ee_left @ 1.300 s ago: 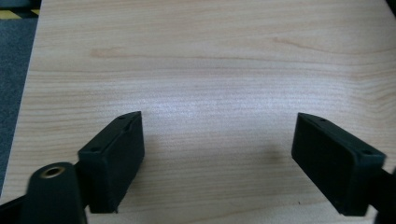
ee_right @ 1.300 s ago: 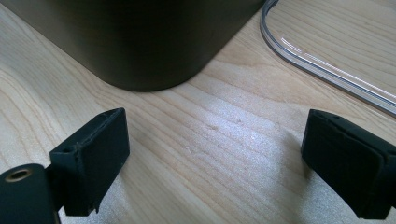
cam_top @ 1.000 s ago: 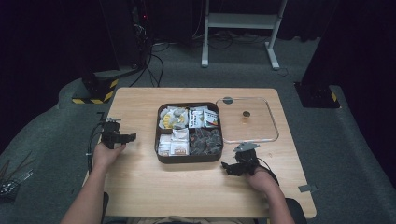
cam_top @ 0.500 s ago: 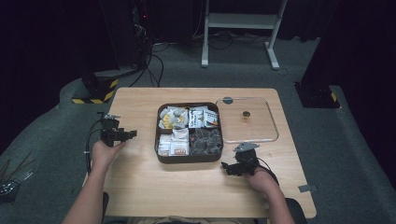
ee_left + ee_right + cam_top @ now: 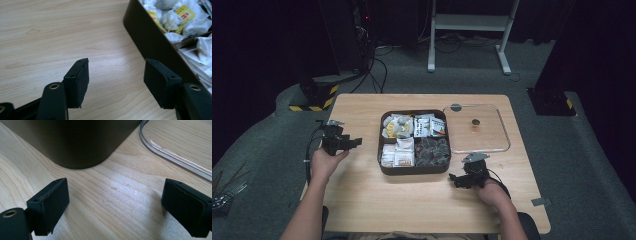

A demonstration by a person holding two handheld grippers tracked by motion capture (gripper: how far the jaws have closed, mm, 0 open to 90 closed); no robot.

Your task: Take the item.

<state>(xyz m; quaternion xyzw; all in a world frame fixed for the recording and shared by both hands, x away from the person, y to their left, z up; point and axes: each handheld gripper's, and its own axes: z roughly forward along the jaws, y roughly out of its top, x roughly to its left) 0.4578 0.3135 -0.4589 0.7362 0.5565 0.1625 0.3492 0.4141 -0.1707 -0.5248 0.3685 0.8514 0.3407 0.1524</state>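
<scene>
A dark brown tray (image 5: 381, 150) with four compartments sits mid-table, holding tea bags (image 5: 396, 126), printed packets (image 5: 430, 126), white sachets (image 5: 397, 152) and dark packets (image 5: 432, 150). My left gripper (image 5: 357, 142) hovers left of the tray, jaws pointing at it. In the left gripper view my left gripper (image 5: 116, 65) stands open over bare wood beside the tray wall (image 5: 150, 37); its jaws have just been closing, with nothing between them. My right gripper (image 5: 454, 179) rests near the tray's front right corner. There my right gripper (image 5: 117, 187) is wide open and empty.
A clear lid (image 5: 501, 131) with a small dark knob (image 5: 475, 121) lies flat to the right of the tray; its rim (image 5: 170, 152) passes just beyond the right gripper. Cables and a stand's legs are on the floor past the table's far edge.
The left hand has lifted its gripper a little off the table beside the tray. The right hand and gripper have stayed put.
</scene>
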